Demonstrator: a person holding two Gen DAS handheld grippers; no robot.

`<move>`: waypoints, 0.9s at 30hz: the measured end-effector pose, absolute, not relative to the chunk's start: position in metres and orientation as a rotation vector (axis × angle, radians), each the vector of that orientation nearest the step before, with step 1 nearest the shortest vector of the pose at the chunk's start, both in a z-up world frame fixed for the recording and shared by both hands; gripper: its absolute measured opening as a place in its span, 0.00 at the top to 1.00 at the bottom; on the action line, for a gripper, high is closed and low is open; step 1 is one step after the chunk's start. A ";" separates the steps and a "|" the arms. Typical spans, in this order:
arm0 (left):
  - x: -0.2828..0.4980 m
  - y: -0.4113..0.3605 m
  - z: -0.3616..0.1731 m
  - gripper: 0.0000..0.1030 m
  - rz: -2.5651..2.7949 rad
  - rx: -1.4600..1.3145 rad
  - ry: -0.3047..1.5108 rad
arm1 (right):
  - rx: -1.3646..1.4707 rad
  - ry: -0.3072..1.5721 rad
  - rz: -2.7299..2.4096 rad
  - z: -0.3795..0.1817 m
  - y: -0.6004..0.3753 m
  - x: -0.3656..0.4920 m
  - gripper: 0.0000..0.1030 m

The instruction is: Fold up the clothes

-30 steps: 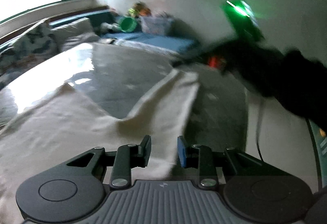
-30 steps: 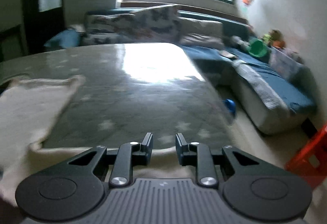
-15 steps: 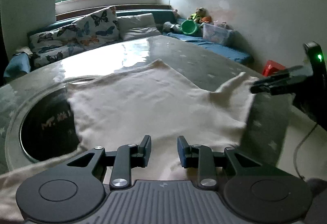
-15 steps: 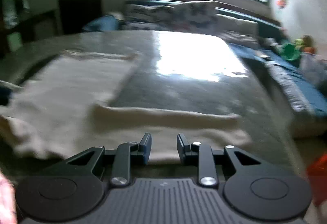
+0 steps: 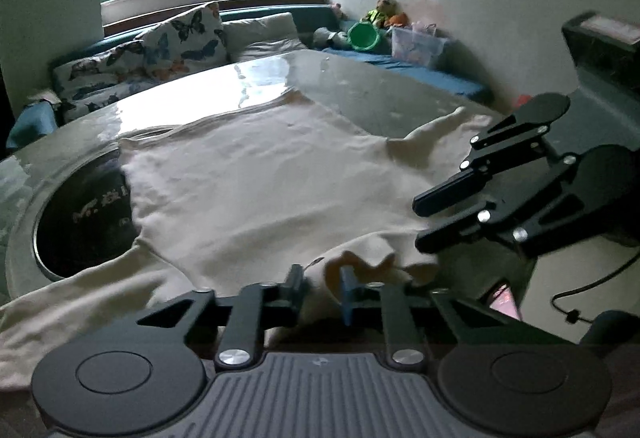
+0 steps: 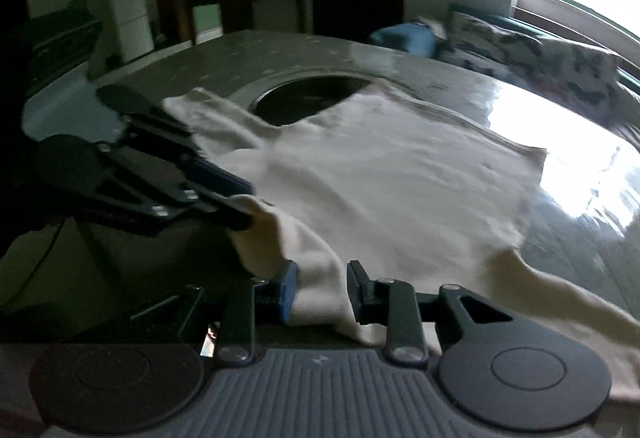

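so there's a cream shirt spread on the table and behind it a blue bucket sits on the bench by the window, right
Not quite: the bucket is green, not blue. The left wrist view shows it on the blue bench in the corner past the window, next to a clear plastic bin. The rest holds: a cream shirt is spread on the table.

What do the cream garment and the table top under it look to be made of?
Cream garment: soft matte knit, probably cotton jersey; it wrinkles, drapes limply and bunches at the near edge.
Table top: hard and glossy, possibly glass or a polished, star-patterned cover; it mirrors the window light. Which one, the pictures leave open.
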State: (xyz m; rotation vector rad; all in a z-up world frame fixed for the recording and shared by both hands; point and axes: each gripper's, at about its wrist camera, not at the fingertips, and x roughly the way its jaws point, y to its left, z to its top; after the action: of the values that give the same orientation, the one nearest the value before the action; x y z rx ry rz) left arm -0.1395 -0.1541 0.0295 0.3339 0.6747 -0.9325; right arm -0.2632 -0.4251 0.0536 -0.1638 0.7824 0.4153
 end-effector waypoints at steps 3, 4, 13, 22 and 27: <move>-0.141 -0.153 0.033 0.94 -0.925 0.322 0.657 | -0.218 0.767 0.419 0.051 -0.412 -0.263 0.68; -0.141 -0.152 0.035 0.95 -0.925 0.316 0.653 | -0.232 0.762 0.420 0.050 -0.409 -0.263 0.66; -0.141 -0.145 0.044 0.96 -0.943 0.276 0.645 | -0.325 0.735 0.371 0.031 -0.383 -0.254 0.66; -0.148 -0.148 0.041 0.69 -0.954 0.314 0.627 | -0.374 0.678 0.285 0.035 -0.382 -0.258 0.67; -0.143 -0.159 0.029 0.74 -0.933 0.367 0.666 | -0.354 0.683 0.295 0.038 -0.383 -0.257 0.67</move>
State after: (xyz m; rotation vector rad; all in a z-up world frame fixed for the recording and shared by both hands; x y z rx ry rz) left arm -0.1431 -0.1592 0.0291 0.3666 0.6660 -0.9329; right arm -0.2566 -0.3828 0.0385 -0.3536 0.6831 0.2953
